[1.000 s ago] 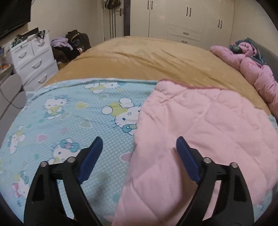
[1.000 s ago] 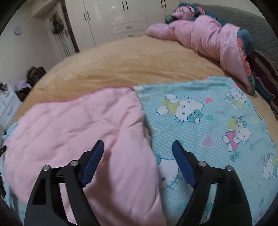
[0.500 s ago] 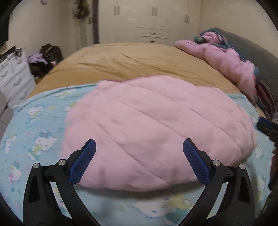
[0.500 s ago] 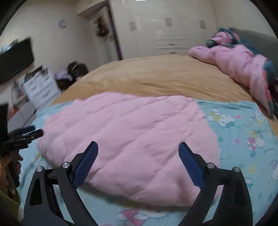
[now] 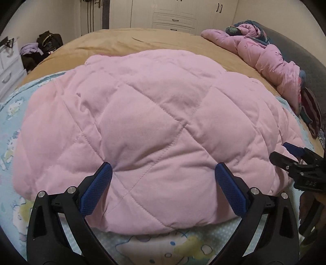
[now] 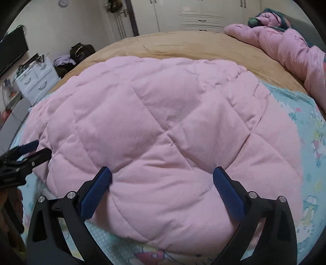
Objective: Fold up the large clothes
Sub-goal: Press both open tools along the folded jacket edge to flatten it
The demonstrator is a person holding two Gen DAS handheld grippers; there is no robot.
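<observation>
A quilted blanket lies on the bed, its pink side point(image 5: 154, 114) folded over its light blue cartoon-cat side point(image 5: 12, 114). My left gripper point(image 5: 163, 167) hangs close over the near part of the pink fold. Its jaws are wide open and grip nothing. In the right wrist view the same pink quilt point(image 6: 163, 114) fills the frame. My right gripper point(image 6: 162, 170) is over its near edge, its jaws still opening with only quilt surface beneath them. Each gripper shows at the edge of the other's view: the right gripper point(image 5: 295, 157) and the left gripper point(image 6: 26, 155).
A tan bedspread point(image 5: 142, 42) covers the bed beyond the blanket. A crumpled pink duvet point(image 5: 271, 61) lies by the dark headboard at the right. A white dresser point(image 6: 34, 79) and bags point(image 5: 46, 42) stand off the bed's left side, and white wardrobes point(image 6: 199, 18) line the far wall.
Both grippers have swung in over the middle of the pink fold and come lower and closer. Their jaws stand wider. Each gripper has come into the other's view.
</observation>
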